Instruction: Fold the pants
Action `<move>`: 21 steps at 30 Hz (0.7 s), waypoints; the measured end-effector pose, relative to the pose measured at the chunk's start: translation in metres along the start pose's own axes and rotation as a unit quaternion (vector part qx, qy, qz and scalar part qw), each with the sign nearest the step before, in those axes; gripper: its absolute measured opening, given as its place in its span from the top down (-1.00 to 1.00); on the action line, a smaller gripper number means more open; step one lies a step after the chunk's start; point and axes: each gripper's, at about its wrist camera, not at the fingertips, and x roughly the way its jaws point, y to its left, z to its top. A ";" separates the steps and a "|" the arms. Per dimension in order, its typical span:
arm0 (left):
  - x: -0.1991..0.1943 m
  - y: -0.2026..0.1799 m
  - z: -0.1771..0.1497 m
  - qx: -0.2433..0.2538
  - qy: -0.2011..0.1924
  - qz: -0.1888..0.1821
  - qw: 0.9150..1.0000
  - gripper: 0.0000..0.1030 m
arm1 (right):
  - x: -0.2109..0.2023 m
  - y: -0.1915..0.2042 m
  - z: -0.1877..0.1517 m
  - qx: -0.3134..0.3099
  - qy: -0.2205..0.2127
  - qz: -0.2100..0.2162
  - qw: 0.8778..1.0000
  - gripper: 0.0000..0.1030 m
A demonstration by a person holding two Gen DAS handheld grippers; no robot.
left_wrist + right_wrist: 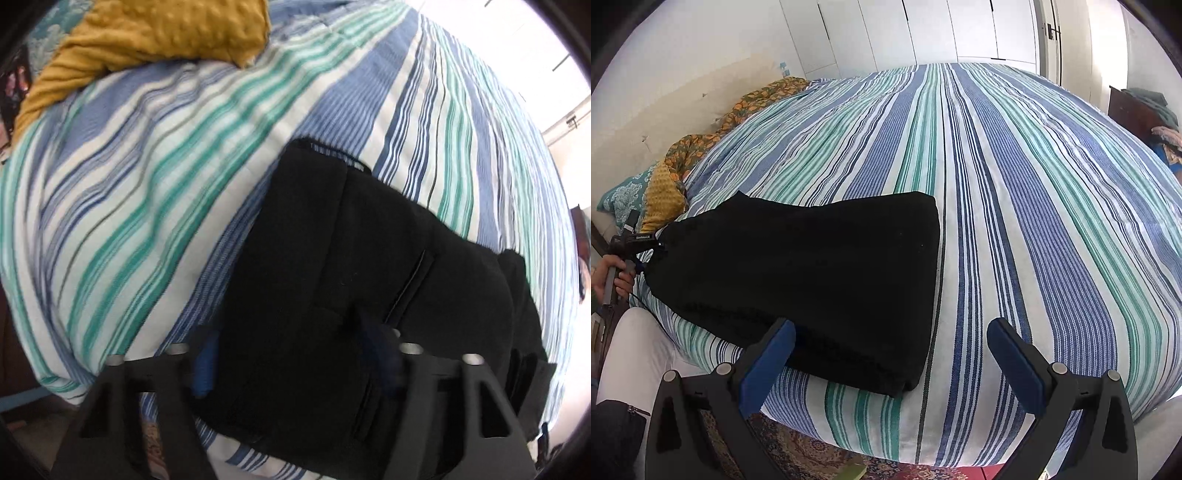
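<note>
Striped bedspread (1015, 192) in blue, teal and white is seen covering the bed, with white cabinet doors (923, 33) behind it. Black pants (812, 273) are laid folded on the bedspread near its front edge, roughly rectangular, one corner close to that edge. Right gripper (890, 354) is held wide open just off the front edge of the pants, blue pads (768, 369) apart, nothing between them; its left finger overlaps the pants' edge in view, contact cannot be confirmed. Left gripper (295, 365) is positioned over the other end of the pants, fingers spread with black fabric seen between them; whether fabric is pinched cannot be told, view is blurred. Mustard cushion (147, 40) is seen beyond the pants, well apart. Patterned rug (812, 458) is visible below the bed edge.
</note>
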 end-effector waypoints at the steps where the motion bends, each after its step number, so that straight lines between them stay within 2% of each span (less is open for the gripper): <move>1: -0.005 0.001 0.000 -0.002 -0.003 0.000 1.000 0.29 | -0.001 0.000 0.000 0.002 -0.002 0.001 1.000 -0.99; 4: -0.031 0.000 -0.003 -0.015 -0.017 -0.009 1.000 0.71 | -0.001 -0.001 0.002 0.003 -0.005 -0.006 1.000 -0.99; 6: -0.054 -0.009 -0.006 -0.031 -0.029 -0.024 0.999 0.76 | -0.001 0.000 0.004 0.002 -0.008 -0.004 1.000 -0.99; 7: -0.068 -0.017 -0.010 -0.035 -0.036 -0.049 0.998 0.82 | -0.001 -0.001 0.005 0.004 -0.011 0.001 1.000 -0.99; 8: -0.081 -0.028 -0.013 -0.037 -0.040 -0.090 0.995 0.83 | -0.002 -0.001 0.006 0.007 -0.014 0.007 1.000 -0.99; 9: -0.098 -0.047 -0.020 -0.032 -0.041 -0.130 0.990 0.84 | -0.002 -0.002 0.007 0.011 -0.016 0.014 1.000 -0.99; 10: -0.110 -0.065 -0.025 -0.018 -0.043 -0.145 0.988 0.84 | -0.002 -0.003 0.008 0.016 -0.018 0.020 0.999 -0.99; 14: -0.143 -0.171 -0.058 0.079 -0.043 -0.177 0.980 0.84 | -0.004 -0.011 0.011 0.044 -0.024 0.040 0.998 -0.99; 16: -0.141 -0.229 -0.076 0.126 -0.044 -0.168 0.977 0.80 | -0.004 -0.019 0.013 0.065 -0.028 0.048 0.996 -0.99; 17: -0.136 -0.259 -0.085 0.148 -0.051 -0.152 0.976 0.77 | -0.004 -0.024 0.013 0.077 -0.028 0.050 0.995 -0.99; 19: -0.118 -0.325 -0.107 0.213 -0.063 -0.096 0.970 0.57 | -0.003 -0.034 0.013 0.103 -0.027 0.051 0.993 -0.99; 20: -0.107 -0.355 -0.114 0.234 -0.064 -0.069 0.968 0.44 | -0.002 -0.039 0.013 0.117 -0.025 0.051 0.992 -0.99; 21: -0.094 -0.383 -0.126 0.253 -0.058 -0.046 0.965 0.10 | -0.002 -0.045 0.012 0.132 -0.023 0.051 0.990 -0.99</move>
